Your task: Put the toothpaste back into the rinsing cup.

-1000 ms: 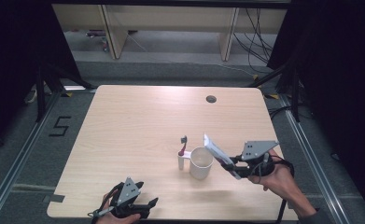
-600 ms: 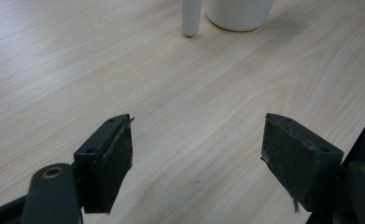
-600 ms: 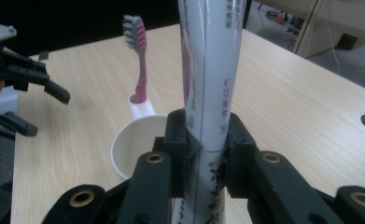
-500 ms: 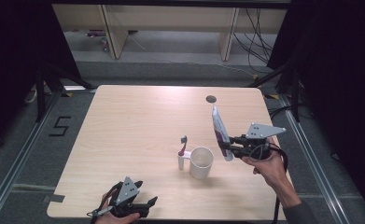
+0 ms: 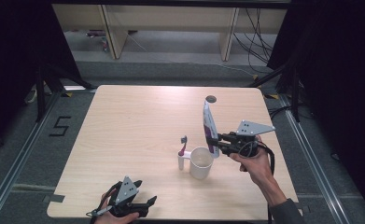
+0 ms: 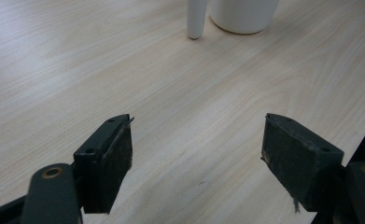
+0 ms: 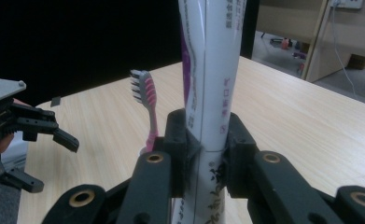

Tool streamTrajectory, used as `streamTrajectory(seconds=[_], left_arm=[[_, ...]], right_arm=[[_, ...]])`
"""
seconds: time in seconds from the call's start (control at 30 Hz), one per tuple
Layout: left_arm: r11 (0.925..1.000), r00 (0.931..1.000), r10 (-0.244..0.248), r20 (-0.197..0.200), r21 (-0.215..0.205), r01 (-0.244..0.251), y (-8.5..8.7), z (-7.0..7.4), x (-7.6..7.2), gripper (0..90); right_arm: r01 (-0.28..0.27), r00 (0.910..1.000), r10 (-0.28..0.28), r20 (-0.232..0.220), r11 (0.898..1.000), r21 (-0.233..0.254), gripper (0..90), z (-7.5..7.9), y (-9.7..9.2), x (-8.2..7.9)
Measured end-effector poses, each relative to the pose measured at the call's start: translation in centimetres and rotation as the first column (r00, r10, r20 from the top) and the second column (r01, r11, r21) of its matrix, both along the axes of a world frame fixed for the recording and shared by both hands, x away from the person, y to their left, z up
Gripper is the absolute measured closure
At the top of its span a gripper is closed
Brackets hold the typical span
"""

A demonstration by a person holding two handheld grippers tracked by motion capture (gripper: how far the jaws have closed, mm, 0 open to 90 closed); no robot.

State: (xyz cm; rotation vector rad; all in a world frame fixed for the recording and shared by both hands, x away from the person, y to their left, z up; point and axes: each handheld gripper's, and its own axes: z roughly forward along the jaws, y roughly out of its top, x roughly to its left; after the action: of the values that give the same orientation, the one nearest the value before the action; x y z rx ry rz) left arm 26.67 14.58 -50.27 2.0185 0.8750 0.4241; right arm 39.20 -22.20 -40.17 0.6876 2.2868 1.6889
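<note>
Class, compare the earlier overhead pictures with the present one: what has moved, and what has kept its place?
The right tongs, shut on the toothpaste tube, have swung it from a slant to upright, beside the white cup. Nothing was picked up or let go. The cup, the toothbrush in its white holder and the open left tongs at the table's near edge have stayed where they were.

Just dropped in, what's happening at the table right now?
The person's right claw is shut on a toothpaste tube, holding it upright just beside the white cup. A pink toothbrush stands in a small white holder next to the cup. The left claw rests open at the near edge of the wooden table, with nothing between its jaws.
</note>
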Motion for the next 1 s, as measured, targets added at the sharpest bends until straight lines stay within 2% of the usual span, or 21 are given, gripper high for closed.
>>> streamTrajectory(seconds=[0.1, 0.13, 0.17, 0.2, 0.23, 0.3, 0.33, 0.37, 0.4, 0.43, 0.47, 0.53, 0.67, 0.7, 0.77, 0.83, 0.87, 0.9, 0.93, 0.97, 1.0], left_arm=[[0.9998, 1.0, 0.004, 0.004, -0.018, -0.004, -0.1, -0.1, -0.1, 23.8], [0.9999, 1.0, 0.001, 0.005, -0.012, -0.001, -0.1, 0.0, 0.0, 23.5], [0.9999, 1.0, -0.004, 0.008, 0.016, 0.004, 0.1, 0.1, 0.1, 23.4], [1.0, 1.0, 0.0, 0.005, 0.001, 0.0, 0.0, 0.0, 0.0, 23.3], [1.0, 1.0, 0.001, 0.004, -0.004, -0.001, 0.0, 0.0, 0.0, 23.0], [0.9998, 1.0, -0.009, 0.004, 0.016, 0.009, 0.1, 0.0, 0.0, 22.5], [1.0, 1.0, 0.003, 0.001, -0.002, -0.003, -0.1, 0.0, 0.0, 22.2], [0.9999, 1.0, -0.004, 0.0, 0.013, 0.004, 0.0, 0.0, 0.0, 22.0], [0.9998, 1.0, -0.009, 0.003, 0.02, 0.009, 0.0, 0.0, 0.0, 21.8], [0.9998, 0.9999, -0.01, 0.002, 0.019, 0.01, 0.0, 0.0, -0.1, 21.7], [0.9998, 1.0, -0.01, 0.001, 0.019, 0.01, 0.0, 0.0, 0.0, 21.3], [0.9999, 1.0, -0.003, -0.002, 0.015, 0.003, 0.0, 0.0, 0.0, 20.9], [0.9998, 1.0, -0.008, 0.002, 0.019, 0.008, 0.0, 0.0, 0.0, 20.9], [1.0, 1.0, 0.002, 0.003, 0.0, -0.002, -0.1, -0.1, 0.0, 21.0], [0.9998, 1.0, -0.009, 0.002, 0.018, 0.009, 0.0, 0.0, 0.0, 20.9], [1.0, 1.0, -0.001, 0.001, 0.002, 0.001, -0.1, -0.1, 0.0, 20.9], [1.0, 1.0, 0.002, 0.0, 0.0, -0.002, -0.2, -0.1, 0.0, 20.9], [1.0, 1.0, 0.0, 0.002, 0.003, 0.0, -0.2, -0.1, 0.0, 20.9], [0.9997, 0.9999, -0.011, 0.001, 0.02, 0.011, 0.0, 0.0, 0.0, 21.0], [1.0, 1.0, -0.002, 0.001, 0.002, 0.002, -0.2, -0.1, -0.1, 20.9], [0.9998, 1.0, -0.01, 0.0, 0.017, 0.01, -0.1, 0.0, 0.0, 21.0]], right_arm=[[0.003, 1.0, -0.003, 0.001, 1.0, 0.013, 75.4, -0.4, 0.5, 0.1], [-0.001, 0.9999, 0.001, -0.016, 1.0, 0.013, 75.4, -0.5, 0.6, 0.1], [-0.002, 1.0, 0.002, -0.002, 1.0, 0.012, 75.4, -0.7, 0.7, 0.2], [-0.006, 1.0, 0.006, 0.007, 1.0, 0.023, 75.4, -0.9, 0.8, 0.2], [-0.003, 0.9996, 0.003, -0.03, 1.0, 0.026, 75.3, -1.1, 1.0, 0.0], [-0.01, 0.9999, 0.01, 0.005, 1.0, 0.006, 75.3, -1.4, 1.2, 0.0], [-0.012, 0.9999, 0.012, -0.007, 1.0, 0.003, 75.3, -1.5, 1.3, 0.0], [-0.011, 0.9997, 0.012, -0.023, 1.0, 0.023, 75.3, -1.8, 1.5, -0.1], [-0.016, 0.9999, 0.016, 0.004, 1.0, 0.019, 75.3, -2.0, 1.5, 0.2], [-0.003, 0.9999, 0.004, -0.017, 0.999, 0.032, 75.3, -2.1, 1.7, 0.1], [-0.016, 0.9999, 0.016, -0.001, 1.0, 0.014, 75.3, -2.2, 1.7, 0.2], [-0.017, 0.9992, 0.018, -0.037, 1.0, 0.021, 75.3, -2.6, 1.9, 0.0], [-0.018, 0.9986, 0.019, -0.049, 1.0, 0.012, 75.2, -3.1, 2.0, 0.0], [-0.003, 0.9998, 0.004, -0.022, 1.0, 0.009, 75.2, -3.2, 2.0, 0.1], [-0.01, 0.9988, 0.011, -0.048, 1.0, 0.017, 75.2, -3.5, 2.2, -0.1], [-0.007, 0.9999, 0.007, -0.009, 1.0, -0.01, 75.2, -3.7, 2.1, 0.1], [-0.01, 0.9992, 0.011, -0.04, 1.0, 0.009, 75.2, -3.9, 2.2, 0.0], [-0.015, 0.9987, 0.014, -0.05, 1.0, -0.009, 75.1, -4.0, 2.1, 0.0], [-0.014, 0.9991, 0.013, -0.04, 1.0, -0.02, 75.1, -4.1, 2.2, 0.0], [-0.017, 0.9987, 0.016, -0.049, 1.0, -0.007, 75.1, -4.3, 2.3, -0.1], [-0.023, 0.9989, 0.022, -0.041, 0.999, -0.028, 75.1, -4.3, 2.3, -0.1]])
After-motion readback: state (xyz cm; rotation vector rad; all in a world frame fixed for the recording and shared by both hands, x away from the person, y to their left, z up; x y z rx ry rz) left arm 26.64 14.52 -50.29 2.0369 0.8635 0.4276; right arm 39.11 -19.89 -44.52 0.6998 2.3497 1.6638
